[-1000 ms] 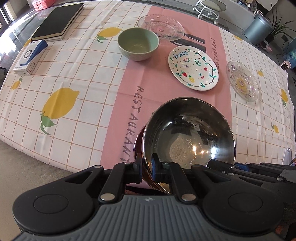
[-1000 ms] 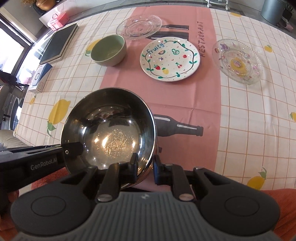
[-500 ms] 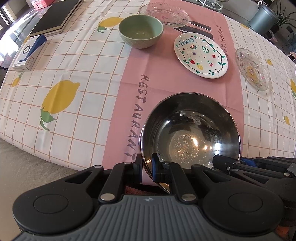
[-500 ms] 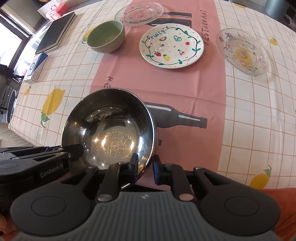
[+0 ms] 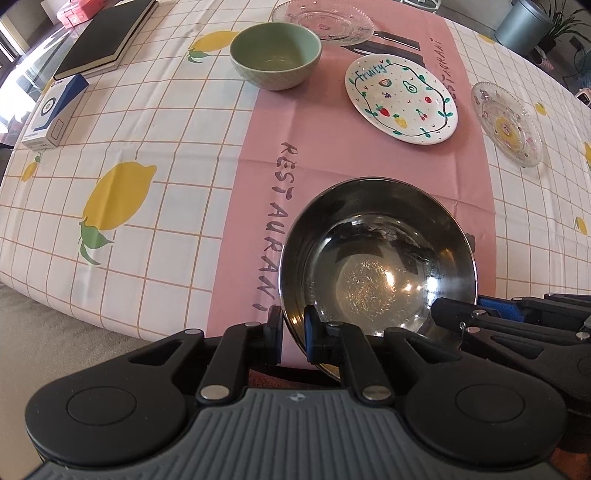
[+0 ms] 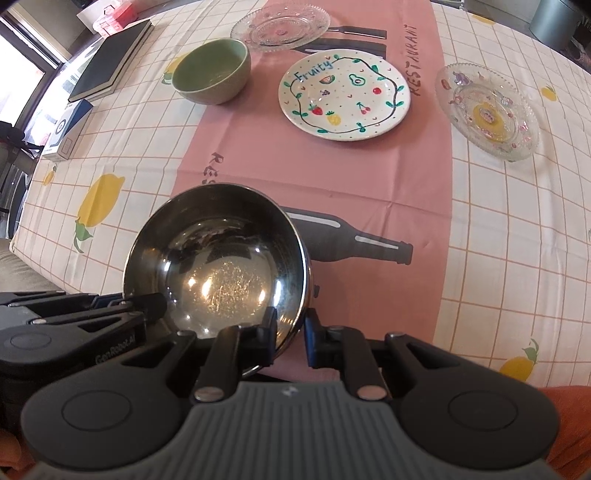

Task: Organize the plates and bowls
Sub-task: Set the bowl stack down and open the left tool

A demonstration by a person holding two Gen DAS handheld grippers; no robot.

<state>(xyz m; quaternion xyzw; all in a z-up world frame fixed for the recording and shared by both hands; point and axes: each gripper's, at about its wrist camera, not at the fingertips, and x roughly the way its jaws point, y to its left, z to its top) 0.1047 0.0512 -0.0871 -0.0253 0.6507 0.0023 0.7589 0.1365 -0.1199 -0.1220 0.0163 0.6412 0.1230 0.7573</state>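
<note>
Steel bowl (image 5: 376, 266) sits further from the plates than before, low centre over the pink tabletop (image 5: 207, 122) strip; left tongs (image 5: 293, 325) and right tongs (image 6: 290, 326) both clamp its rim

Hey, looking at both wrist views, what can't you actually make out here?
- Whether the steel bowl rests on the tablecloth: both views, bowl and tongs hide its underside.
- Writing on the blue and white box: left wrist view, too small.
- The person's hands: both views, behind the tongs' bodies.

Home dining room: lemon-print tablecloth (image 5: 122, 155), crockery, houseplant (image 5: 565, 18).
</note>
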